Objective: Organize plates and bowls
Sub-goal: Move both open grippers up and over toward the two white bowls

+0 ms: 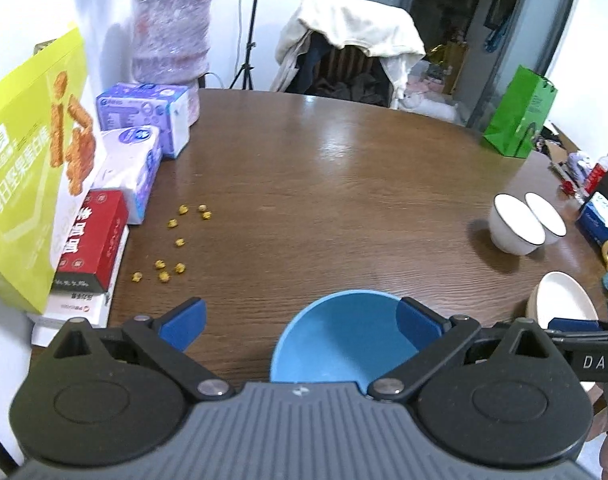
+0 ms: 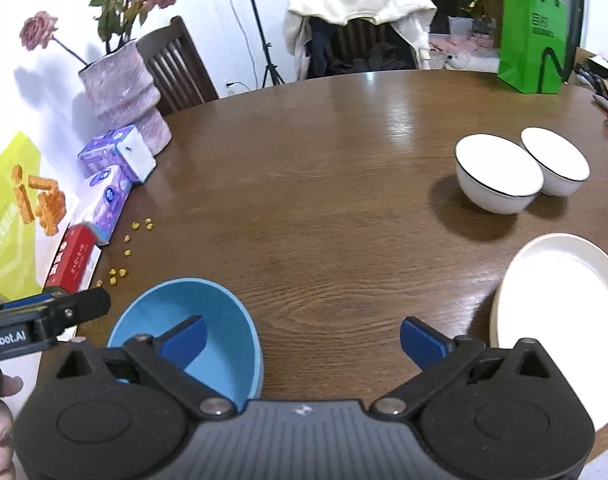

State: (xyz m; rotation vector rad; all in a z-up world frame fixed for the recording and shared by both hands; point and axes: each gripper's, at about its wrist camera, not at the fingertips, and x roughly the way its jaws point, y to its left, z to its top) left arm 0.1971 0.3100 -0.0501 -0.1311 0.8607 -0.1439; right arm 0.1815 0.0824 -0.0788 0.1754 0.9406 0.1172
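A blue bowl [image 1: 344, 340] stands upright on the round wooden table [image 1: 324, 184], close to both cameras. My left gripper [image 1: 301, 326] hangs above it, open wide, its right finger over the bowl's right rim; nothing is pinched. In the right wrist view the blue bowl [image 2: 191, 332] lies under the left finger of my right gripper [image 2: 304, 342], which is also open and holds nothing. Two white bowls with dark rims [image 2: 498, 176] [image 2: 556, 164] stand side by side at the right. A white plate stack [image 2: 560, 320] sits near the table's right front edge.
Along the left edge stand a pink vase [image 2: 123, 96], tissue packs [image 1: 143, 120], a red box [image 1: 91, 240] and a yellow-green box [image 1: 23, 184]. Several small yellow bits [image 1: 175, 240] lie scattered beside them. A green bag [image 2: 532, 40] stands at the far right. A draped chair [image 2: 360, 20] is behind the table.
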